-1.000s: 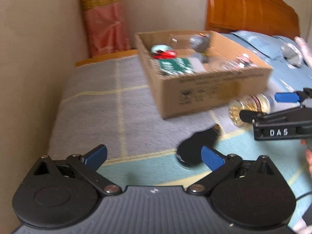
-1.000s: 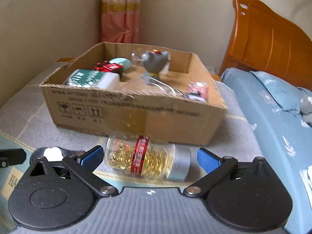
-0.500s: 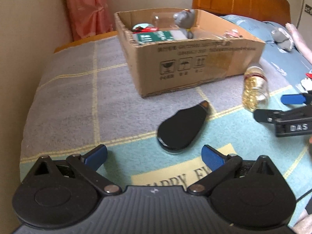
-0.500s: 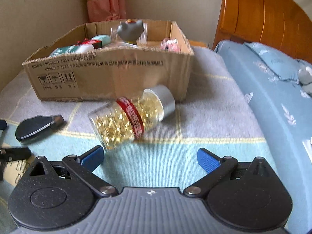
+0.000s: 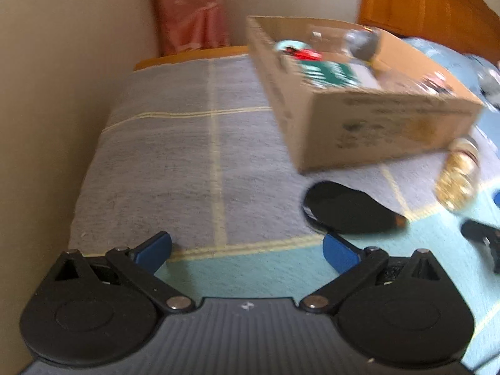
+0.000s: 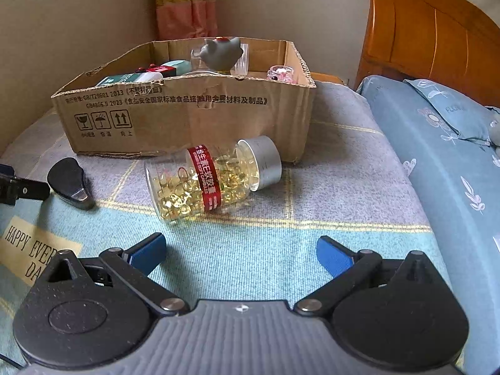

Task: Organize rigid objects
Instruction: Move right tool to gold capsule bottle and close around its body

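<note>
A clear bottle of yellow capsules (image 6: 212, 179) with a red label and silver cap lies on its side on the blanket, just in front of the cardboard box (image 6: 187, 115). My right gripper (image 6: 240, 251) is open a short way behind the bottle, holding nothing. A flat black teardrop-shaped object (image 5: 350, 207) lies on the blanket ahead and right of my open, empty left gripper (image 5: 247, 250); the same black object (image 6: 70, 182) shows in the right wrist view. The bottle (image 5: 457, 178) and box (image 5: 359, 100) appear blurred in the left wrist view.
The box holds a green-and-white bottle (image 6: 131, 78), a red toy (image 6: 156, 69), a grey figurine (image 6: 222, 53) and a pink jar (image 6: 281, 73). A wall (image 5: 62, 78) borders the bed on the left, a wooden headboard (image 6: 431, 37) stands behind, and a blue pillow (image 6: 450, 109) lies at right.
Both grippers have drawn back from the bottle and the black object. The bottle, earlier between the right gripper's fingers, now lies farther ahead on the blanket. The left view swung left.
</note>
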